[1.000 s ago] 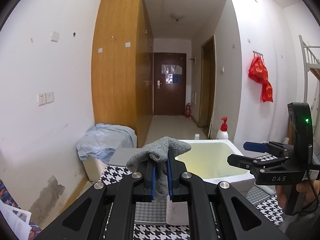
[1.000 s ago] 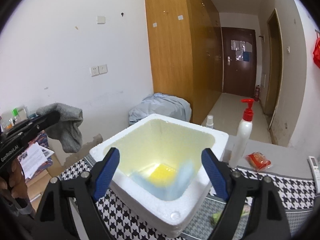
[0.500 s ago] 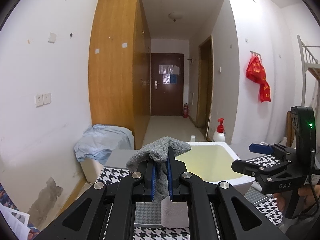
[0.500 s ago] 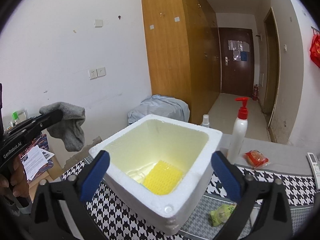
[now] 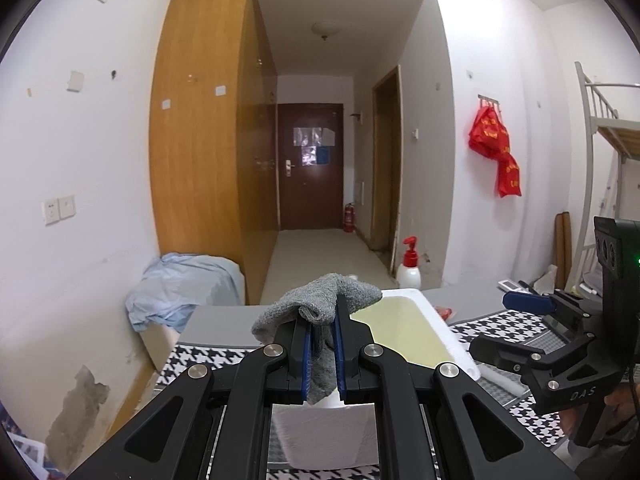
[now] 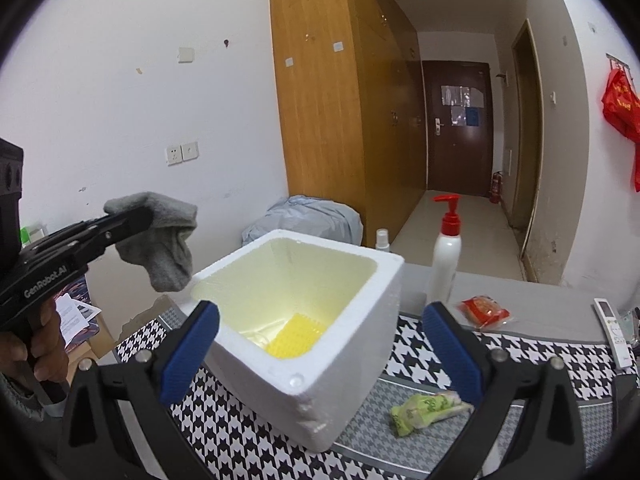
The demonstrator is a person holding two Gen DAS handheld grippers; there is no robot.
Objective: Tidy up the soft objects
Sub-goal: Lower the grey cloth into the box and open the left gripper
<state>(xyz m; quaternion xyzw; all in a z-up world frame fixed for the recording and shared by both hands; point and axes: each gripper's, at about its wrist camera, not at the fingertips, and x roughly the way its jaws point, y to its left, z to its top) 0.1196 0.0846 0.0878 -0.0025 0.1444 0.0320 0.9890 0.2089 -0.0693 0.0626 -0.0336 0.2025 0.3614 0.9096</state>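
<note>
Right gripper (image 6: 320, 340) jaws just opened wide, empty, lower centre. Yellow sponge (image 6: 296, 336) now lies in foam box (image 6: 340, 364). Left gripper (image 5: 322, 344) clamps grey sock (image 5: 320, 308), centre frame; likely goes in next.

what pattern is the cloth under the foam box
Black-and-white houndstooth tablecloth beneath the white foam box; clearest in the right wrist view.
</note>
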